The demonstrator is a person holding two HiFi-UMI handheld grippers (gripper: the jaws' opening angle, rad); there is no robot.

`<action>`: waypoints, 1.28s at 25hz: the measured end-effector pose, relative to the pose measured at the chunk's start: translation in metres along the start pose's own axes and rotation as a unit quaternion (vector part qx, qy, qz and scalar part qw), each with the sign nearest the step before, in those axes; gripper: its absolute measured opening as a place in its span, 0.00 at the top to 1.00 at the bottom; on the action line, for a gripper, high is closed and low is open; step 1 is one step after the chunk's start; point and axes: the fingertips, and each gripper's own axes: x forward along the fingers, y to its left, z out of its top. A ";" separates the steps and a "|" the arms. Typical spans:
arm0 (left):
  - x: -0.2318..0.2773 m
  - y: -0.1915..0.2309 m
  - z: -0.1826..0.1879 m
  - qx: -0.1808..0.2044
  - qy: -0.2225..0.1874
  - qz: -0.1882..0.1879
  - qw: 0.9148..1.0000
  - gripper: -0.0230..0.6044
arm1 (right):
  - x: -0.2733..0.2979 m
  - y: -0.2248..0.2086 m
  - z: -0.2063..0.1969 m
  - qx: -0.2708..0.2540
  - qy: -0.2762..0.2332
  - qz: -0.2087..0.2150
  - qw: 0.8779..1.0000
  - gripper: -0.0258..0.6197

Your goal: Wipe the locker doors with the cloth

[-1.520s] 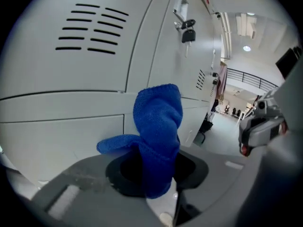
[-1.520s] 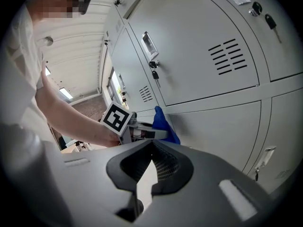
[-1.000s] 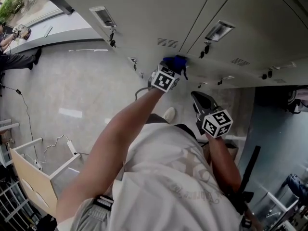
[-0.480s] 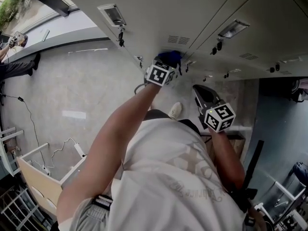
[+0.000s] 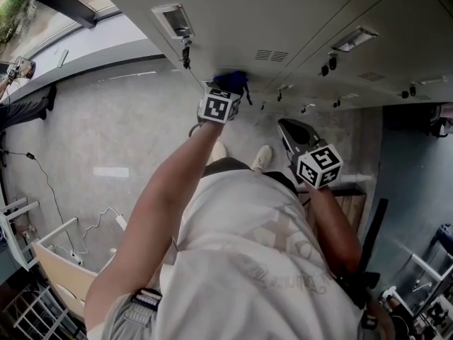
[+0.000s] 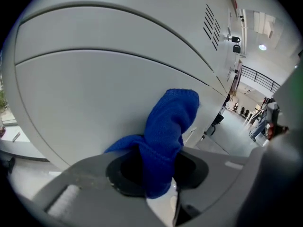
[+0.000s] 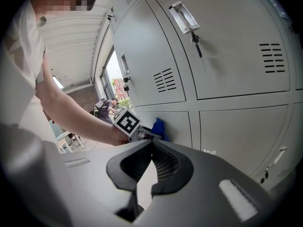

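Slid the left hand-held gripper leftward along the locker door since a second ago, from under the vents to just beside the key. Holds the blue cloth pinched tight between its jaws, with the bunched tip pressed against the pale grey door. Keeps the right hand-held gripper back, apart from the lockers, jaws closed tip to tip on nothing, pointed toward the lower doors and the cloth.
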 end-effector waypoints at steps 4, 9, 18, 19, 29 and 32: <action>-0.011 0.027 -0.014 -0.021 0.009 0.020 1.000 0.77 | 0.008 0.008 -0.002 0.003 0.001 -0.003 1.000 0.95; -0.027 0.063 -0.019 -0.044 0.003 0.051 0.998 0.77 | 0.019 0.015 0.000 0.003 0.001 -0.003 1.000 0.95; -0.059 0.098 -0.026 -0.090 -0.016 0.085 0.992 0.77 | 0.033 0.024 -0.012 0.025 0.014 0.010 1.000 0.95; -0.062 0.101 -0.029 -0.098 -0.020 0.087 0.991 0.77 | 0.036 0.026 -0.014 0.030 0.017 0.013 0.999 0.95; -0.069 0.133 -0.065 -0.209 -0.024 0.143 0.967 0.77 | 0.037 0.021 -0.013 0.025 0.019 0.032 0.999 0.95; -0.060 0.134 -0.062 -0.212 -0.029 0.147 0.966 0.77 | 0.031 0.013 -0.012 0.031 0.012 0.023 0.999 0.95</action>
